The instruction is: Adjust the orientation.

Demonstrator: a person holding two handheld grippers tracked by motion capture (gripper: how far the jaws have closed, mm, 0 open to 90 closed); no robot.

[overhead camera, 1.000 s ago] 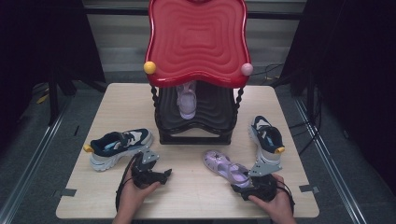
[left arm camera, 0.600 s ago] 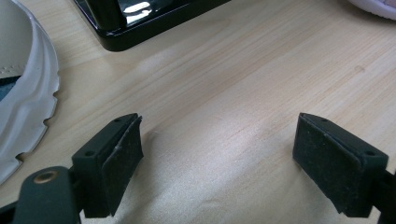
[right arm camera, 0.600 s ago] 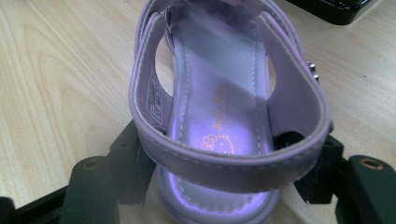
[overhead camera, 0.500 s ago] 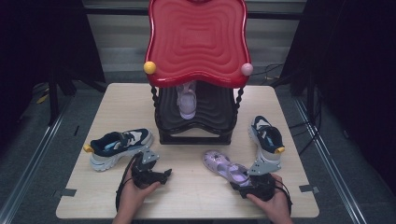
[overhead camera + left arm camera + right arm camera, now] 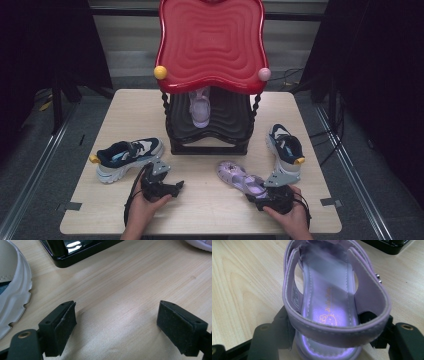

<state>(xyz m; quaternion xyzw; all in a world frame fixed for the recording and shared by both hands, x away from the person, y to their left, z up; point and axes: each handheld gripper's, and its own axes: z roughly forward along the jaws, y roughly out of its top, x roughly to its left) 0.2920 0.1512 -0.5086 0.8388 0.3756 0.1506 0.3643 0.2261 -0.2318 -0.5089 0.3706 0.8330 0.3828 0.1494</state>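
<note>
Here the right hand-held gripper (image 5: pixel 329 340) has just been closing its jaws round the heel of the purple sandal (image 5: pixel 240 177), near the bench's (image 5: pixel 125 107) front edge, apparently for lifting. The left hand-held gripper (image 5: pixel 117 327) rests spread, holding nothing.

Left hand (image 5: pixel 145 207): comes in from the bottom edge, wrapped around its gripper, low over the tabletop.
Left gripper (image 5: pixel 172 187): points up and to the right, jaws spread wide apart with nothing between them.
Right hand (image 5: pixel 292 217): enters at the lower right, cupped over its gripper's body.
Right gripper (image 5: pixel 256 196): aims up and left, jaws have just been closing, now flanking the heel of the purple sandal (image 5: pixel 332 297).
</note>
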